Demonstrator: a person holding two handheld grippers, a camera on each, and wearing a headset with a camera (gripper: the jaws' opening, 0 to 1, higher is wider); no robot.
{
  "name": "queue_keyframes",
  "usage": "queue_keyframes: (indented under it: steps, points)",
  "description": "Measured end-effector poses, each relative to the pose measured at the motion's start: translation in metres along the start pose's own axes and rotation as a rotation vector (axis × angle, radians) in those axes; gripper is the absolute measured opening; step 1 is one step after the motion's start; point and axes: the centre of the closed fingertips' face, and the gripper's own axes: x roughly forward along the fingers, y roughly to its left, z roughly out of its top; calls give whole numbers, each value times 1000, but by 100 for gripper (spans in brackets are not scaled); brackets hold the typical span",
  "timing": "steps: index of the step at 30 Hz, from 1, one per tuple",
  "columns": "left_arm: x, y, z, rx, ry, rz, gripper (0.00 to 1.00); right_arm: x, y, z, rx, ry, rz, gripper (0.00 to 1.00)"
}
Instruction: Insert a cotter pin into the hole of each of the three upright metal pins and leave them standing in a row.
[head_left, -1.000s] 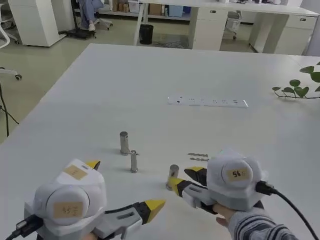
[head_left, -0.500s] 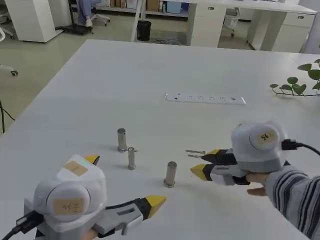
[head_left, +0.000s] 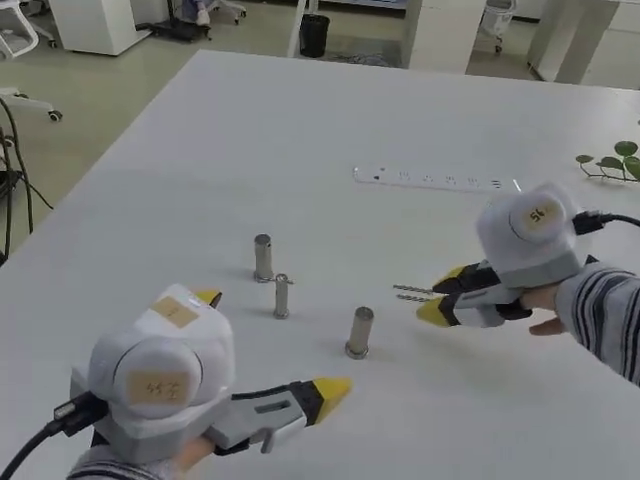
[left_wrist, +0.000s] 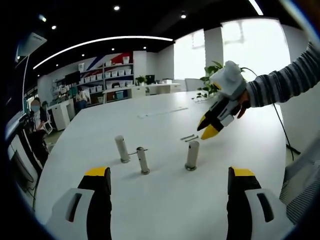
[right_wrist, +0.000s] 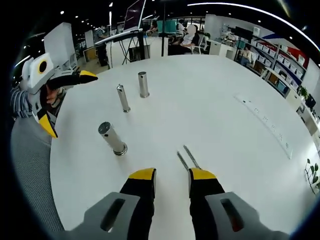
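A long white power strip lies flat on the broad white table, a green leafy plant at the table's right edge, a black bin beyond.

left gripper low, jaws spread wide; right gripper (striped sleeve behind) pointing left, jaws narrowly apart.

Three views, one tabletop
Headset looks down from behind left tongs and right tongs; their low cameras share the pins between them.
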Motion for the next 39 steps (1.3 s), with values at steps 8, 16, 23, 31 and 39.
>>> queue_keyframes:
  steps: [8, 16, 23, 31, 39]
  points:
    - [-1, 4, 2, -10, -9, 11, 96, 13, -8, -6, -41, 69, 12, 16]
    - [-1, 4, 2, -18, -7, 3, 95, 20, -13, -9, -79, 125, 33, 10]
    - [-1, 2, 2, -22, -5, -4, 95, 22, -11, -15, -78, 175, 65, 7]
    - [-2, 3, 3, -21, -7, -1, 94, 22, -8, -16, -83, 188, 66, 0]
    - [-1, 3, 1, -17, 2, -2, 91, 22, -10, -16, -102, 167, 47, 0]
